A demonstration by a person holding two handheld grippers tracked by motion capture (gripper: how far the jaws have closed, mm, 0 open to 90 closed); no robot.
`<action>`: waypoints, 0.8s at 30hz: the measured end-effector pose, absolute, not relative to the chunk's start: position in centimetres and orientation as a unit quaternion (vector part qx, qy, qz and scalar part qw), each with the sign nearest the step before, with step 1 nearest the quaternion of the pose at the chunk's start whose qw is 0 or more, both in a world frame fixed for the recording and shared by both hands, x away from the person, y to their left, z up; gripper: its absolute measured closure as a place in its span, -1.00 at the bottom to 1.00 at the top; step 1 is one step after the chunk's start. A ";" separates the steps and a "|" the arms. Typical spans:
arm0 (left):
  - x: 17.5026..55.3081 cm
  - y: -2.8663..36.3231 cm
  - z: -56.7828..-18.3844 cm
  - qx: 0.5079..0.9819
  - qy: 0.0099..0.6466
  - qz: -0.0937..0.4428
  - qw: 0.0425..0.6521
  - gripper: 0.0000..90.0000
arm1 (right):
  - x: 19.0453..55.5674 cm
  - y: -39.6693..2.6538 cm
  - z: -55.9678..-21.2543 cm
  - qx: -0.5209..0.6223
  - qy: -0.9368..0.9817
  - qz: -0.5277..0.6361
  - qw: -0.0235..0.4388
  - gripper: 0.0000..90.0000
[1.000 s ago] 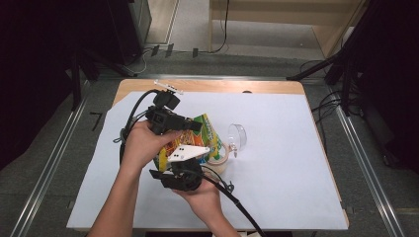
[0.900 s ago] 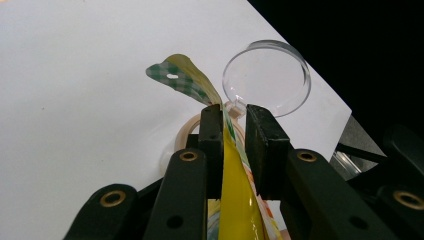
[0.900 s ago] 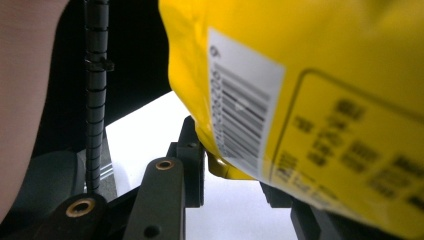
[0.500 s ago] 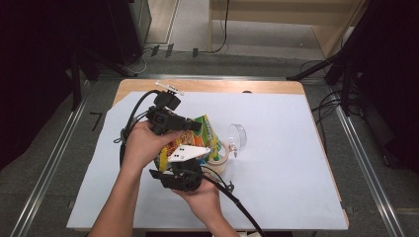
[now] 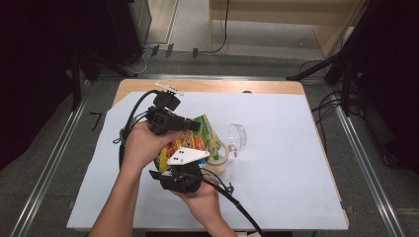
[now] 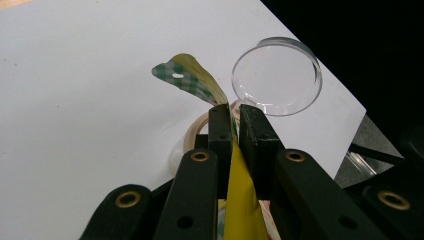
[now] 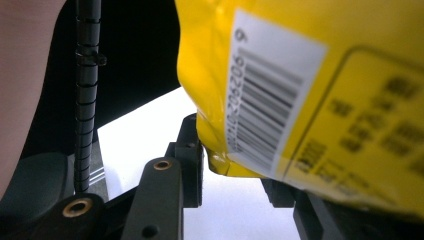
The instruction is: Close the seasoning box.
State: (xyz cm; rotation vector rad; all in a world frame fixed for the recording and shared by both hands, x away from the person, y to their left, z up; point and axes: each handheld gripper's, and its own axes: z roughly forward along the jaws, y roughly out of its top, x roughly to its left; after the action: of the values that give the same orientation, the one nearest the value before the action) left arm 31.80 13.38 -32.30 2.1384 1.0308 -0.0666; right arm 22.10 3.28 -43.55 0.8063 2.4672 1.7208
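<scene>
Tape roll point(image 5: 217, 159) and clear round dish point(image 5: 238, 136), seemingly empty, just beside yellow snack bag point(image 5: 190, 140) above white table cover point(image 5: 276, 163). Left gripper point(image 6: 231, 125) just closing, clamped on bag's top edge; right gripper point(image 7: 235, 172) gripping its lower corner.

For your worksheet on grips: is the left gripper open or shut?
Shut: the left gripper has just closed its jaws on the snack bag edge.

Yellow snack bag point(image 5: 190, 140) with green checked top, barcode on back; held off the table
</scene>
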 end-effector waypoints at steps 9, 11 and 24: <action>31.8 13.4 -32.2 0.831 0.404 -0.023 0.382 0.88 | 22.2 3.1 -43.4 0.261 0.787 0.559 0.019 0.53; 31.9 13.4 -32.3 0.831 0.408 -0.024 0.378 0.88 | 22.2 3.3 -43.5 0.262 0.788 0.557 0.016 0.53; 32.1 13.7 -32.5 0.822 0.417 -0.045 0.384 0.86 | 22.4 3.4 -43.5 0.262 0.791 0.553 0.016 0.54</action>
State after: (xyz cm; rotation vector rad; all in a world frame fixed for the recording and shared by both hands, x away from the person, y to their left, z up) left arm 32.11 13.66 -32.46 2.0965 1.0639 -0.1155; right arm 22.37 3.37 -43.53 0.8162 2.4595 1.7195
